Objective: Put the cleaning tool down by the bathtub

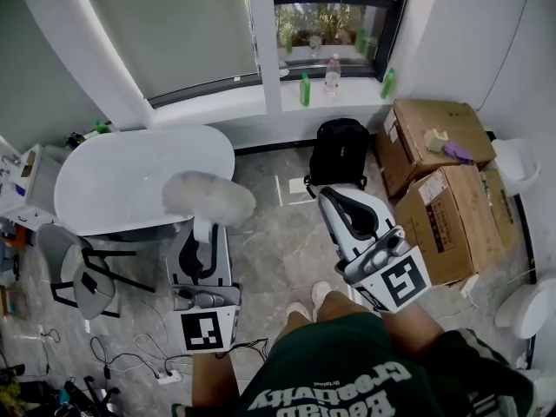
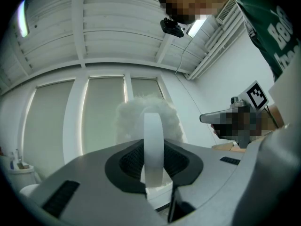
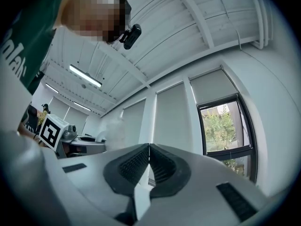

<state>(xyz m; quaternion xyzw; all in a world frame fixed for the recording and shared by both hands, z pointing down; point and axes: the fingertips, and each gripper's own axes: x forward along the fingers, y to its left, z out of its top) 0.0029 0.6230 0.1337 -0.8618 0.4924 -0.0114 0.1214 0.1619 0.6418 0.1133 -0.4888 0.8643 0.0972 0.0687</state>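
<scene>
A cleaning tool with a fluffy white head (image 1: pixel 208 198) and a flat white handle (image 1: pixel 202 230) stands upright in my left gripper (image 1: pixel 201 237), which is shut on the handle. In the left gripper view the handle (image 2: pixel 153 145) rises between the jaws of the left gripper (image 2: pixel 154 166), with the fluffy head (image 2: pixel 141 112) behind it. The head hangs over the near rim of the white oval bathtub (image 1: pixel 122 181). My right gripper (image 1: pixel 334 200) points up to the right of it, shut with nothing in it. In its own view the right gripper (image 3: pixel 149 161) has its pads touching.
Two cardboard boxes (image 1: pixel 434 137) (image 1: pixel 452 220) stand at the right, and a black backpack (image 1: pixel 339 150) leans under the window sill. A grey chair (image 1: pixel 82 272) sits by the tub's near left. Cables and a power strip (image 1: pixel 169 376) lie on the tiled floor. Bottles (image 1: pixel 332 75) line the sill.
</scene>
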